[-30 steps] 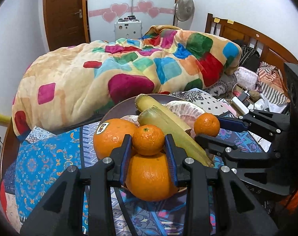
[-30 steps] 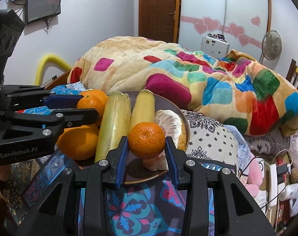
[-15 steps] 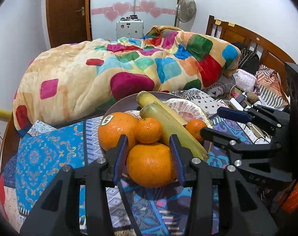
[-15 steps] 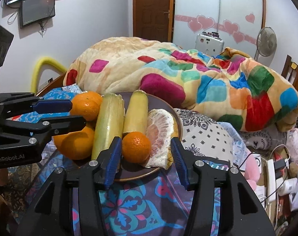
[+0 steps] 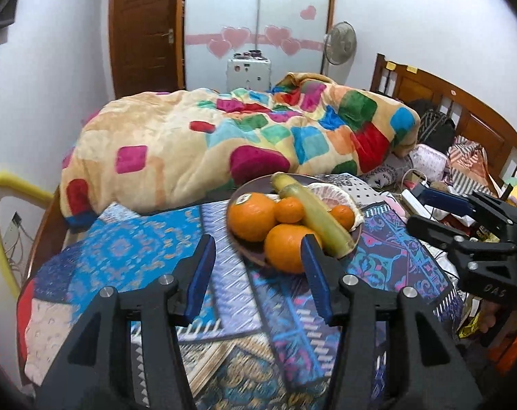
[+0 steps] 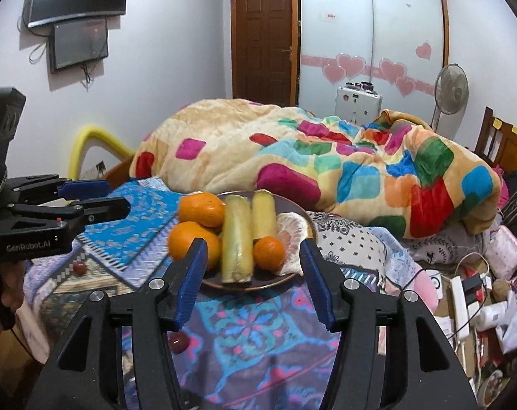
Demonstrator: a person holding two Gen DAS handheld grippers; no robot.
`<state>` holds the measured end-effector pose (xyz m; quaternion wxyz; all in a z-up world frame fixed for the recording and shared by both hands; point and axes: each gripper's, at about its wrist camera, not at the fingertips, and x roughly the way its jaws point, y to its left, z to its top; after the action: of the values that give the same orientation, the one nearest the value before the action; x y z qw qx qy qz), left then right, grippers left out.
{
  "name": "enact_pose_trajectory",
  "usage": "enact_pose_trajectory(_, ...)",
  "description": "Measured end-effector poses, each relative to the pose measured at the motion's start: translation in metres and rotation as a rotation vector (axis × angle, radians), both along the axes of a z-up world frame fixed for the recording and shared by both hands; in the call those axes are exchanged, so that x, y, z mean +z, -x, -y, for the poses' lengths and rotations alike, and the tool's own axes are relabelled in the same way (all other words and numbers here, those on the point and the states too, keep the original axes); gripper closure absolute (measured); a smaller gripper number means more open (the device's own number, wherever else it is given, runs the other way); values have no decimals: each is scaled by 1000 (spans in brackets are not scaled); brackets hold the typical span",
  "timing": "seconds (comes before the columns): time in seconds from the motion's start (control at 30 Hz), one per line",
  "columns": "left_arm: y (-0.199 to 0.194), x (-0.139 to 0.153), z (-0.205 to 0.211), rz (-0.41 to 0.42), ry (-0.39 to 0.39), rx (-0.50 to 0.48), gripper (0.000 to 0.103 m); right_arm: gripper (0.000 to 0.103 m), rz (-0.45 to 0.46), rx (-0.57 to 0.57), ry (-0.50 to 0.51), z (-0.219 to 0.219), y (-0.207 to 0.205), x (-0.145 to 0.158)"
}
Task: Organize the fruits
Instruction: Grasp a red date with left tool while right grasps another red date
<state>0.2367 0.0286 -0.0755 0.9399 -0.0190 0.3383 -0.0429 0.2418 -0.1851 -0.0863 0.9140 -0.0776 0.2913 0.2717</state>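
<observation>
A dark brown plate (image 5: 249,256) (image 6: 282,278) on the patterned bedspread holds two large oranges (image 5: 250,216) (image 6: 201,209), two small mandarins (image 5: 289,209) (image 6: 268,253), two pale yellow-green fruits (image 5: 321,220) (image 6: 237,249) and a peeled pomelo piece (image 5: 337,194) (image 6: 290,235). My left gripper (image 5: 256,275) is open and empty, drawn back short of the plate. My right gripper (image 6: 253,278) is open and empty, also short of the plate. Each gripper shows at the other view's edge.
A colourful blanket (image 5: 224,143) is heaped behind the plate. Cables, chargers and clutter (image 6: 470,290) lie to the right by the wooden headboard (image 5: 463,112). Two small dark red round things (image 6: 179,341) lie on the bedspread. A yellow padded rail (image 5: 5,188) is on the left.
Both grippers let go of their mandarins onto the plate, opened wide and pulled back from it.
</observation>
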Motion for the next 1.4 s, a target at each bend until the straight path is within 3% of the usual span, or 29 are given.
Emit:
enact_pose_trajectory(0.33, 44, -22, -42, -48, -15, 65, 51, 50, -39, 5, -25, 1, 27, -13)
enact_pose_trajectory(0.63, 64, -63, -73, -118, 16, 100, 51, 50, -103, 23, 12, -14, 41, -49)
enact_pose_trajectory(0.93, 71, -103, -85, -186, 24, 64, 55, 50, -172, 50, 51, -34, 40, -89)
enact_pose_trajectory(1.27, 62, -114, -81, -175, 8, 45, 66, 80, -148, 55, 89, -42, 40, -99)
enact_pose_trajectory(1.4, 58, -114, -82, -162, 5, 47, 80, 87, -138, 55, 93, -44, 40, -99)
